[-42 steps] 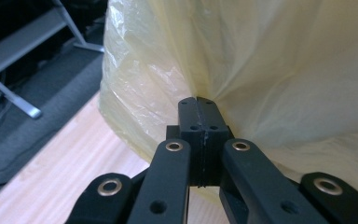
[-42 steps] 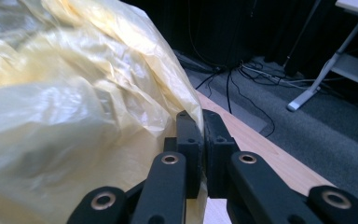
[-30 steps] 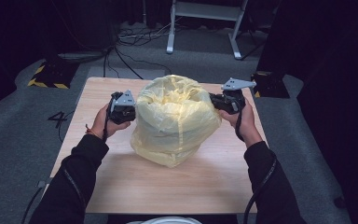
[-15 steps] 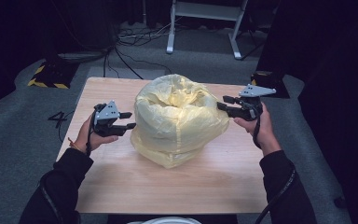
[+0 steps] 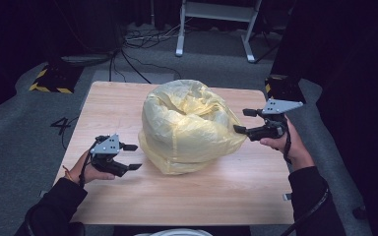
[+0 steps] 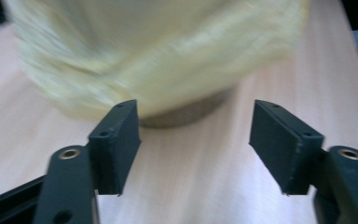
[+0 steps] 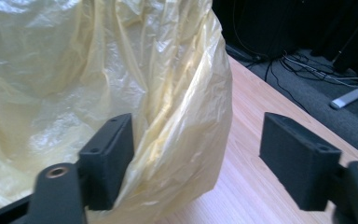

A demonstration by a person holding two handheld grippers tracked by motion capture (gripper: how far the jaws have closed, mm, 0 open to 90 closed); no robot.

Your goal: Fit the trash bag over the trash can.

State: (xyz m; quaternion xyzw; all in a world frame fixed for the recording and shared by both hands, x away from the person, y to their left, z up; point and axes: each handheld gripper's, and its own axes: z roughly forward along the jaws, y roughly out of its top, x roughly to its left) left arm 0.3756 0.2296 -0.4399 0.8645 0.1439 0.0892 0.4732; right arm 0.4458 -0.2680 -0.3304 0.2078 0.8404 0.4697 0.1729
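A puffy yellow plastic bag (image 5: pixel 187 125) sits in the middle of the wooden table (image 5: pixel 236 189), draped over something hidden beneath it. My left gripper (image 5: pixel 134 157) hovers open at the bag's lower left, a short way off it. The left gripper view has the bag (image 6: pixel 158 51) blurred ahead of the spread jaws, with a dark base (image 6: pixel 191 112) peeking out under its edge. My right gripper (image 5: pixel 241 121) is open at the bag's right side, jaws close to the plastic. In the right gripper view the bag (image 7: pixel 98 84) bulges next to the left jaw, nothing gripped.
Grey carpet surrounds the table. Cables (image 5: pixel 133 54) and a white metal stand (image 5: pixel 216 24) lie beyond the far edge. A black box (image 5: pixel 281 88) stands off the table's right corner. A black and yellow striped block (image 5: pixel 54 78) rests on the floor at the left.
Both grippers have let go of the bag and pulled back from its sides. The left one moved down toward the near left; the right one moved outward to the right.
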